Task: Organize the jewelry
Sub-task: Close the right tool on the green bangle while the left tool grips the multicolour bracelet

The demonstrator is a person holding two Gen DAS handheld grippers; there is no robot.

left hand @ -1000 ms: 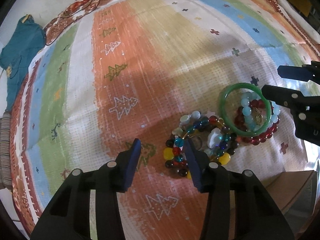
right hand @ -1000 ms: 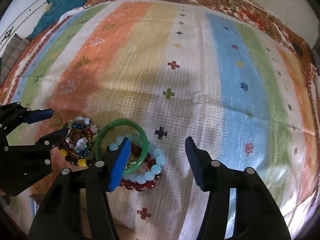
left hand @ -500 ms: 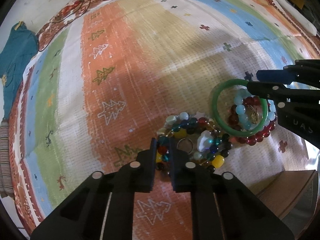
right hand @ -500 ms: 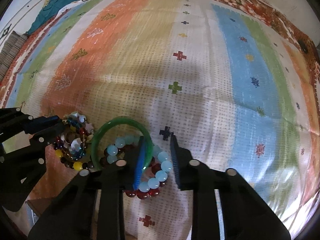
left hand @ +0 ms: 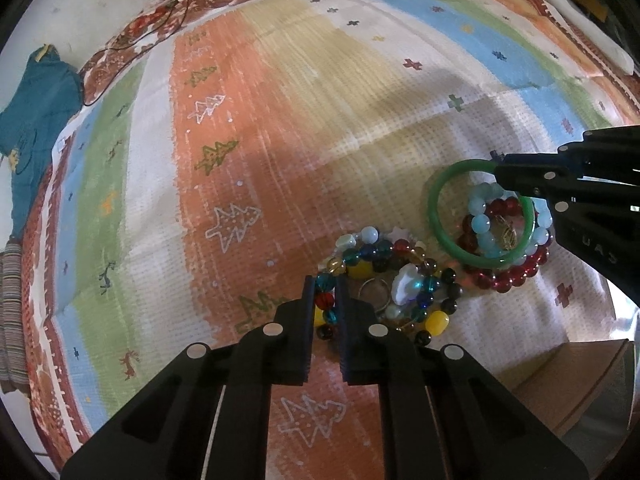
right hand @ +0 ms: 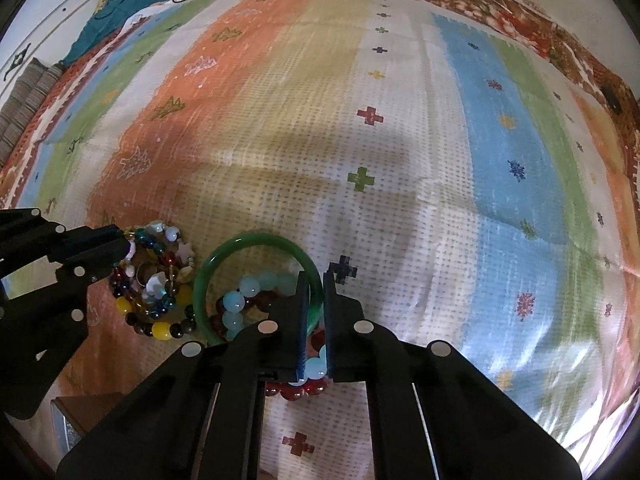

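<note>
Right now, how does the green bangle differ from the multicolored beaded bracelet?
The green bangle is one smooth solid ring; the multicolored beaded bracelet is a strand of mixed beads. The bangle rests on pale blue and red beads, pinched by the right hand-held gripper; the bracelet is pinched by the left hand-held gripper. Both lie on the striped cloth.

Striped patterned cloth (right hand: 400, 200) under multicolored bead bracelets (left hand: 384, 284), red bead bracelet (left hand: 508, 276), teal garment (left hand: 36, 120).
</note>
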